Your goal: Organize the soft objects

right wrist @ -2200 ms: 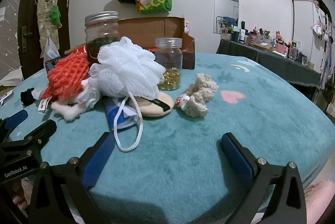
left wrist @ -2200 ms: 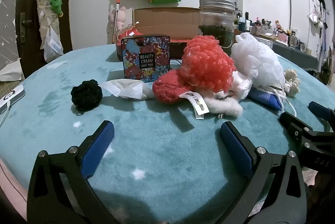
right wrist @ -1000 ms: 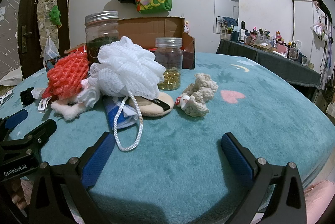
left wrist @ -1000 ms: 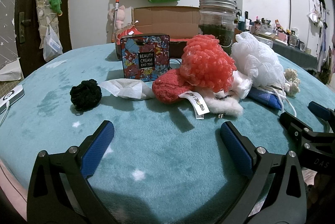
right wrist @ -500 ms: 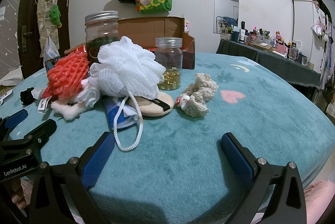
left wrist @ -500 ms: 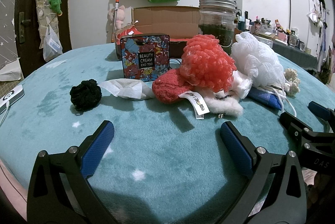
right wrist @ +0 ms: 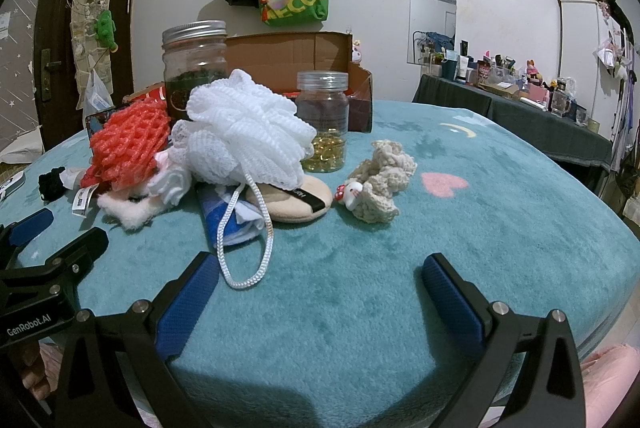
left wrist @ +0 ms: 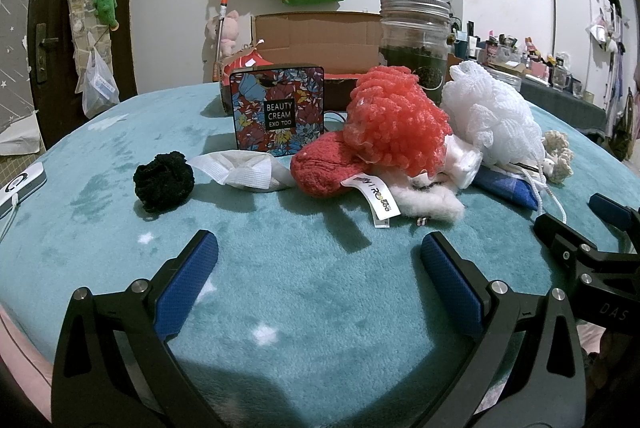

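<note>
Soft things lie in a heap on the teal blanket (left wrist: 312, 300): a black scrunchie (left wrist: 163, 181), a white cloth (left wrist: 244, 170), a red plush piece (left wrist: 320, 170), a coral mesh pouf (left wrist: 396, 124), a white mesh pouf (right wrist: 248, 128) with a cord loop (right wrist: 246, 240), a beige puff (right wrist: 298, 202) and a cream crochet scrunchie (right wrist: 380, 180). My left gripper (left wrist: 318, 260) is open and empty, short of the heap. My right gripper (right wrist: 318, 270) is open and empty, just right of the cord loop.
A floral tin (left wrist: 278, 112), a large jar (left wrist: 414, 40), a small jar of yellow capsules (right wrist: 323, 120) and an open cardboard box (left wrist: 316, 36) stand behind the heap. A white device (left wrist: 22, 184) lies at the far left.
</note>
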The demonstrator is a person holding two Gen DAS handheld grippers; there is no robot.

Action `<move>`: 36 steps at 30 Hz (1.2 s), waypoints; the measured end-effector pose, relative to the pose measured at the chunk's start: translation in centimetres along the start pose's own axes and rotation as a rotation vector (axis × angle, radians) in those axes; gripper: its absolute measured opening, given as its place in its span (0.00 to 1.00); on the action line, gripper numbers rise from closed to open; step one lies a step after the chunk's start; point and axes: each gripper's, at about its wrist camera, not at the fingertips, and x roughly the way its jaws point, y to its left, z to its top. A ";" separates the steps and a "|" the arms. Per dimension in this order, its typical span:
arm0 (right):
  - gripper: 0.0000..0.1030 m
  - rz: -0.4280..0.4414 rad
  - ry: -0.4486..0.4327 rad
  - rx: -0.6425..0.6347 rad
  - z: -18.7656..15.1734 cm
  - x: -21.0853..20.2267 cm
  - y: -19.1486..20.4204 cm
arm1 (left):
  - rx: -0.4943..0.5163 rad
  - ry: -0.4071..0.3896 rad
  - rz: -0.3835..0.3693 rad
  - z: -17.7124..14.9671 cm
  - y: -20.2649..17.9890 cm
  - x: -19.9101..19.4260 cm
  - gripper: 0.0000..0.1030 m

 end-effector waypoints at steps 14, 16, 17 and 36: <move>1.00 -0.001 0.000 -0.001 0.0 0.0 0.0 | 0.000 0.000 -0.001 0.0 0.0 0.0 1.00; 1.00 0.000 0.000 0.000 0.0 0.0 0.0 | -0.001 0.001 -0.002 0.0 0.0 0.0 1.00; 1.00 0.000 0.000 -0.001 0.0 0.0 0.0 | 0.000 0.000 -0.001 0.0 0.0 0.0 1.00; 1.00 0.072 -0.019 0.027 3.3 -0.9 -1.0 | -0.006 -0.025 -0.065 3.8 0.4 -0.2 1.00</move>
